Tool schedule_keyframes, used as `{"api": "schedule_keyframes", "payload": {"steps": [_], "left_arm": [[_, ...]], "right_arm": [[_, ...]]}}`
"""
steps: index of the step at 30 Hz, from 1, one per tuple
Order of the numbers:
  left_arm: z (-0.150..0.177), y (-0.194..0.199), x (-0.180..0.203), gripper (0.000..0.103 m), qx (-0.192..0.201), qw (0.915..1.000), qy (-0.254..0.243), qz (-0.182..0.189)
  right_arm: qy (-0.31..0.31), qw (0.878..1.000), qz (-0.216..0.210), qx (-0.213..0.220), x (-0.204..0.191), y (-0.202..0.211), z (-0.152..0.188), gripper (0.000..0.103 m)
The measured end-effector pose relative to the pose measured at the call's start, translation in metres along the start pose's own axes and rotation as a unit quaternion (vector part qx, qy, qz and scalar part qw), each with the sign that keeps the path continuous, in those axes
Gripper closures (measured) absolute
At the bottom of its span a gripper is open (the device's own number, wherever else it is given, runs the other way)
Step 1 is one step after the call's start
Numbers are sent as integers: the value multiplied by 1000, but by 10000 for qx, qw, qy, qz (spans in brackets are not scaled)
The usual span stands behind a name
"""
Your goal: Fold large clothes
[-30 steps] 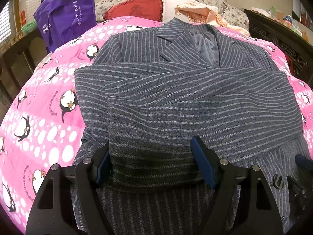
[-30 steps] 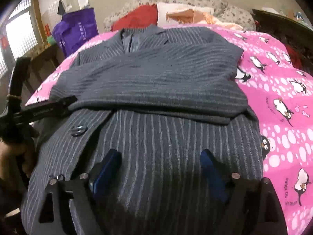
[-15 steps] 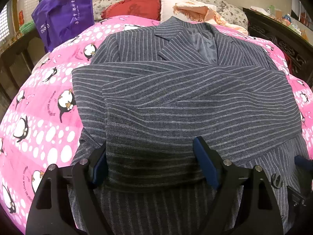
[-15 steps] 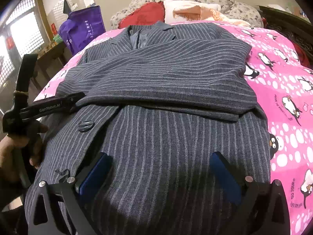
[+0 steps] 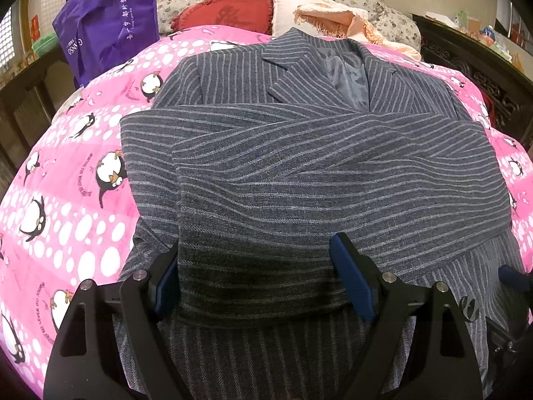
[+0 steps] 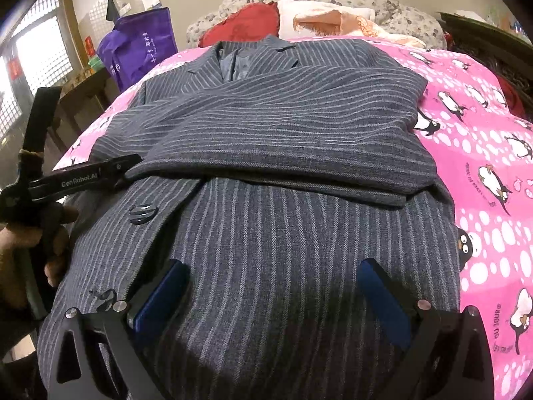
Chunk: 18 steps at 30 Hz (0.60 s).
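Observation:
A grey pinstriped suit jacket [image 5: 316,180] lies front up on the pink penguin bedspread [image 5: 66,193], collar at the far end, both sleeves folded across the chest. It also shows in the right wrist view [image 6: 283,153]. My left gripper [image 5: 256,276] is open, its blue pads either side of a sleeve cuff near the hem. My right gripper [image 6: 276,296] is open over the lower right front of the jacket, holding nothing. The left gripper's black body [image 6: 83,176] shows at the jacket's left edge, near a dark button [image 6: 142,214].
A purple tote bag [image 5: 110,23] stands at the bed's far left. A red heart cushion [image 5: 226,10], a peach cloth [image 5: 336,23] and floral pillows lie at the head. Dark carved wooden furniture [image 5: 483,76] runs along the right side.
Both grippers have drawn back slightly toward the near hem and risen a little. The right gripper's pads have spread wider. The jacket has not moved.

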<state>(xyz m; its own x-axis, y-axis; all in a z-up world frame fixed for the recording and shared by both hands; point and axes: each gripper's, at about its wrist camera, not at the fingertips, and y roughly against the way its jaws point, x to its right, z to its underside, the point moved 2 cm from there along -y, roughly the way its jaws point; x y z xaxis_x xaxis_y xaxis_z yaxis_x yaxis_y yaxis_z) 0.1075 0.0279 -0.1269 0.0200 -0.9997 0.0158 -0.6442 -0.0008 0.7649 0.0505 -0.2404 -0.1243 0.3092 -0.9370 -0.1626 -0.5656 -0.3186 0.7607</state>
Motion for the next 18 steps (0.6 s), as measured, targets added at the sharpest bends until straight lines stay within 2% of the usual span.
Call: {"api": "schedule_keyframes", "payload": {"steps": [5, 18], "left_arm": [[0, 0, 3, 20, 21, 9999, -105, -133], [0, 0, 4, 20, 9, 9999, -89, -101]], "right_arm": [[-12, 10000, -19, -2, 1, -1, -1, 0], [96, 9999, 43, -77, -2, -5, -5, 0]]}}
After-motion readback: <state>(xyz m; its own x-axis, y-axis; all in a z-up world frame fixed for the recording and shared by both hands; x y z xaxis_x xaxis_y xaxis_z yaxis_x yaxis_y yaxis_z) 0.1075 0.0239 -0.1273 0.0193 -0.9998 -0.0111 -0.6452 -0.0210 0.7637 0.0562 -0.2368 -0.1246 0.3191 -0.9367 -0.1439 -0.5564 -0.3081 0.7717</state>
